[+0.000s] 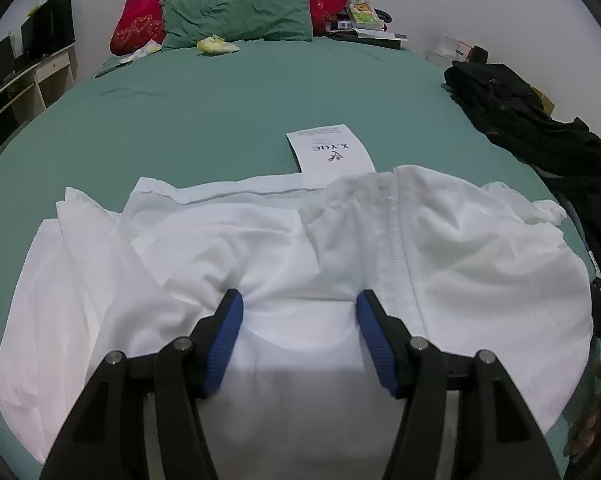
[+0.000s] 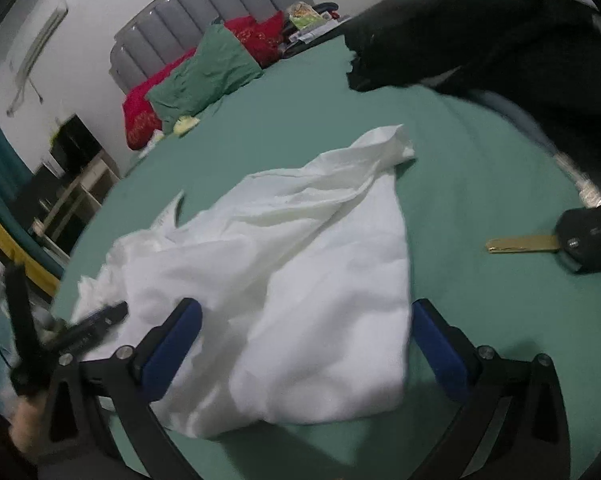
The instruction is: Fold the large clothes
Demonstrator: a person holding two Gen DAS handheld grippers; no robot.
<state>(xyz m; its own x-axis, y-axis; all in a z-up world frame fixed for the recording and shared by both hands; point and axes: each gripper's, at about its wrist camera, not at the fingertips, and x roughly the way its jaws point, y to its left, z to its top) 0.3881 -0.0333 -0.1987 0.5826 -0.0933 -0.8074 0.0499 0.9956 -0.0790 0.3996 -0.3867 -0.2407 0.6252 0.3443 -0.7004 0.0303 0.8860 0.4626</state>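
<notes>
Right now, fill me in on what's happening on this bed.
A person with a gripper in each hand is folding a white garment spread on the green bed. The left gripper is open, pressed into the cloth. The right gripper is open above the garment's near edge. A black garment and a key lie nearby.

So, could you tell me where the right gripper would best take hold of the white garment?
Probably the near right corner of the white garment, approached from the bed's near edge. There the cloth lies flat in a thick folded edge between the open right gripper fingers, away from the car key.
</notes>
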